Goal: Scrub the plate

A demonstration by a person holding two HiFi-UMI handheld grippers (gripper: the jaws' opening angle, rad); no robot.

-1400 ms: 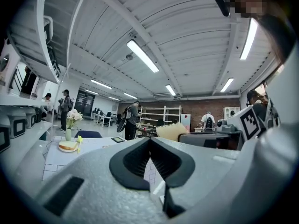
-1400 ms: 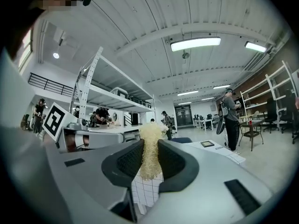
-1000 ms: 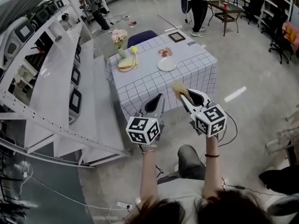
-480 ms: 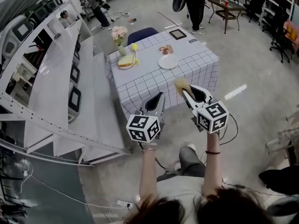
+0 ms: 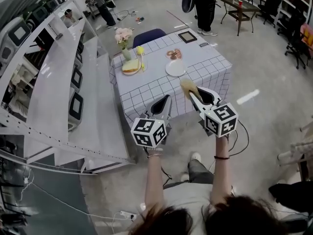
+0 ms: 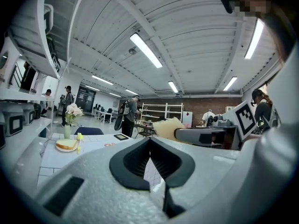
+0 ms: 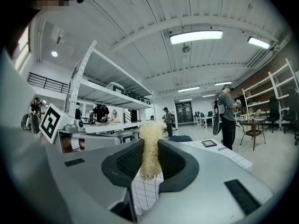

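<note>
A white plate [image 5: 175, 68] lies on the table with the checked cloth [image 5: 205, 62], ahead of both grippers and out of their reach. My right gripper [image 5: 191, 96] is held in the air before the table's near edge, shut on a pale yellow fibrous scrubber [image 5: 188, 87]. In the right gripper view the scrubber [image 7: 150, 148] stands pinched between the two dark pads and sticks out above them. My left gripper [image 5: 163, 104] hovers beside it at the left, shut, with nothing in it. In the left gripper view its jaws meet, and the scrubber [image 6: 164, 127] shows at the right.
On the table are a sandwich on a plate [image 5: 131, 66], a vase of flowers [image 5: 124, 37], pastries [image 5: 172, 54] and a small frame [image 5: 188, 36]. A blue chair [image 5: 149, 35] stands behind it. White shelving [image 5: 58, 82] runs along the left. People stand at the back.
The table has drawn slightly nearer in the head view as the person steps forward. Both grippers keep their pose, the right still holding the scrubber.
</note>
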